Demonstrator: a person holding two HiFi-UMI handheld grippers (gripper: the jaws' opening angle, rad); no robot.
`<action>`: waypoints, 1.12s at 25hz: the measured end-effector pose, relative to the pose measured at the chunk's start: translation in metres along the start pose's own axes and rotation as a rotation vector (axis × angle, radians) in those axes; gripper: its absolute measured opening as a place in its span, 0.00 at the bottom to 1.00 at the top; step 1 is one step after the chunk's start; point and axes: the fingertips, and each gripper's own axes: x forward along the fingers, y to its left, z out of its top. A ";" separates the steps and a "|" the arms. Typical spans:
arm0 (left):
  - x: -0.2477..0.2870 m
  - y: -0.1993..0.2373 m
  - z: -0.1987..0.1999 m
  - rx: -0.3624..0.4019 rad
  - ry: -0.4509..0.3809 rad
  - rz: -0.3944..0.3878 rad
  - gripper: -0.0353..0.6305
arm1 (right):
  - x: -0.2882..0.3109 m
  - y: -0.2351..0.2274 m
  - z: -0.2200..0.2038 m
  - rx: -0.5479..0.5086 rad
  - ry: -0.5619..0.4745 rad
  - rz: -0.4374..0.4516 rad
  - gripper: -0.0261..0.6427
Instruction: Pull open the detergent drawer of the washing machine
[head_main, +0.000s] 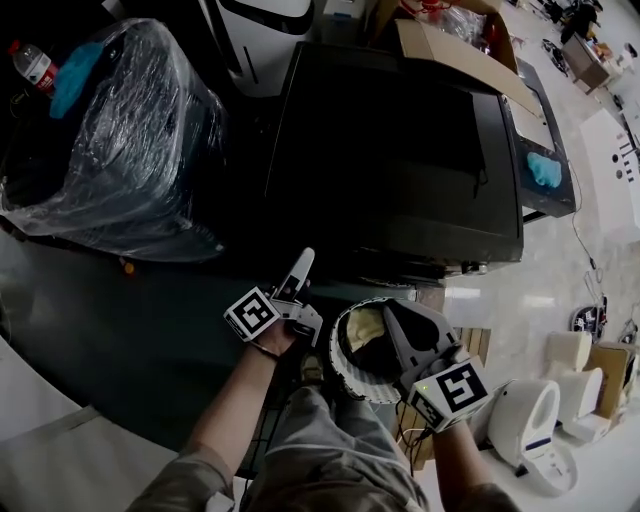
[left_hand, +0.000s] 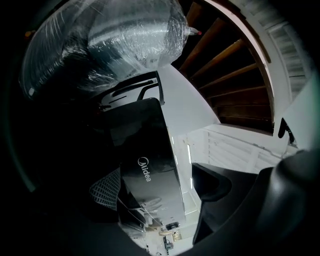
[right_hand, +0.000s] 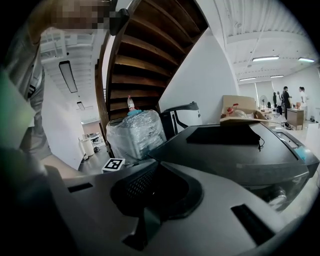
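Observation:
The washing machine (head_main: 400, 150) is a dark, flat-topped box in front of me; its front is out of sight in the head view. The left gripper view shows a glossy black panel with a Midea logo (left_hand: 147, 170), and I cannot pick out the detergent drawer on it. My left gripper (head_main: 308, 290) hangs just short of the machine's near edge, open and holding nothing; only one dark jaw shows in its own view. Beside it, above my knees, my right gripper (head_main: 395, 335) is shut on a round perforated basket (head_main: 352, 352), whose mesh hollow (right_hand: 135, 185) sits between its grey fingers (right_hand: 240, 215).
A plastic-wrapped bulky item (head_main: 120, 140) stands left of the machine, with a water bottle (head_main: 35, 65) and a blue cloth on it. A cardboard box (head_main: 450, 50) and a blue rag (head_main: 545, 170) lie on the machine's far and right sides. White appliances (head_main: 530, 420) crowd the floor at right. A wooden staircase (right_hand: 145, 50) rises overhead.

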 end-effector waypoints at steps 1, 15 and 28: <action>0.002 0.002 -0.003 -0.018 -0.003 -0.013 0.71 | 0.002 -0.002 -0.004 -0.001 0.004 0.004 0.09; 0.019 0.022 -0.001 -0.091 -0.102 -0.044 0.73 | 0.011 -0.014 -0.036 0.048 0.037 0.028 0.09; 0.023 0.019 -0.002 -0.136 -0.113 -0.071 0.73 | 0.014 -0.020 -0.037 0.046 0.038 0.035 0.09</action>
